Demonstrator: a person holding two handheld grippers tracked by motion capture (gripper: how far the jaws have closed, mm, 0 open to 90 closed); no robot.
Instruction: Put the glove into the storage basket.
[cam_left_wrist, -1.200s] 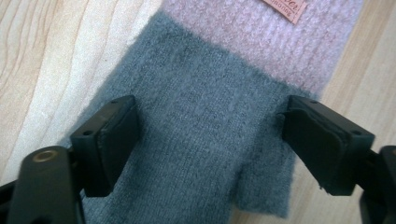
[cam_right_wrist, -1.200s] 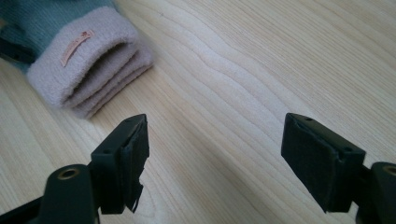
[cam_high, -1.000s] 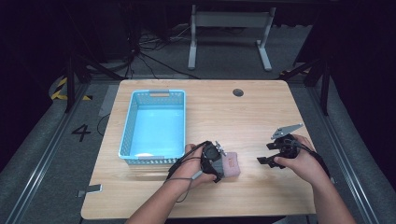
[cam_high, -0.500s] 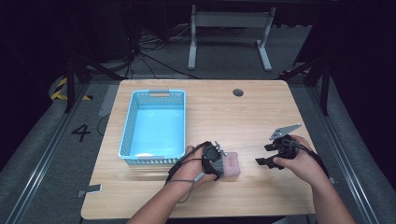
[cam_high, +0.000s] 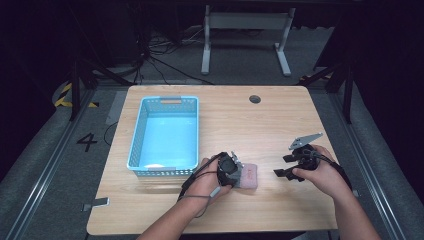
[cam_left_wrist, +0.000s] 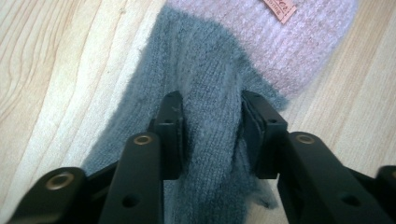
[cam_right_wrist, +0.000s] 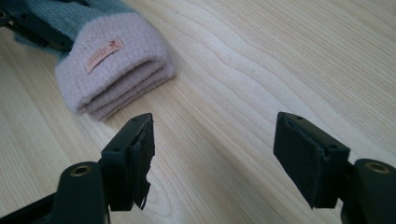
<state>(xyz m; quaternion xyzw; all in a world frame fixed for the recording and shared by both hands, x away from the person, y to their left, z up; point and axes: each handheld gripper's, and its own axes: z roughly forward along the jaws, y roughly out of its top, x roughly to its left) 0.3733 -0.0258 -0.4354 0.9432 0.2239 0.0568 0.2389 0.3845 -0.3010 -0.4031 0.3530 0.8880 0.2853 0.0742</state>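
A folded knitted sock, grey with a pink cuff (cam_high: 249, 175) and a small label, lies on the wooden table near its front edge. My left gripper (cam_high: 233, 168) is down on its grey part. In the left gripper view the left gripper (cam_left_wrist: 210, 135) is shut on a pinched ridge of the grey knit (cam_left_wrist: 210, 93). My right gripper (cam_high: 288, 165) hovers to the right of the sock, apart from it. In the right gripper view the right gripper (cam_right_wrist: 219, 154) stands open over bare wood, with the pink cuff (cam_right_wrist: 121, 70) ahead to its left.
An empty light blue plastic basket (cam_high: 169, 99) stands on the left half of the table (cam_high: 250, 125), just left of my left hand. A round cable hole (cam_high: 255, 99) sits near the far edge. Dark floor, cables and a stand lie beyond the table.
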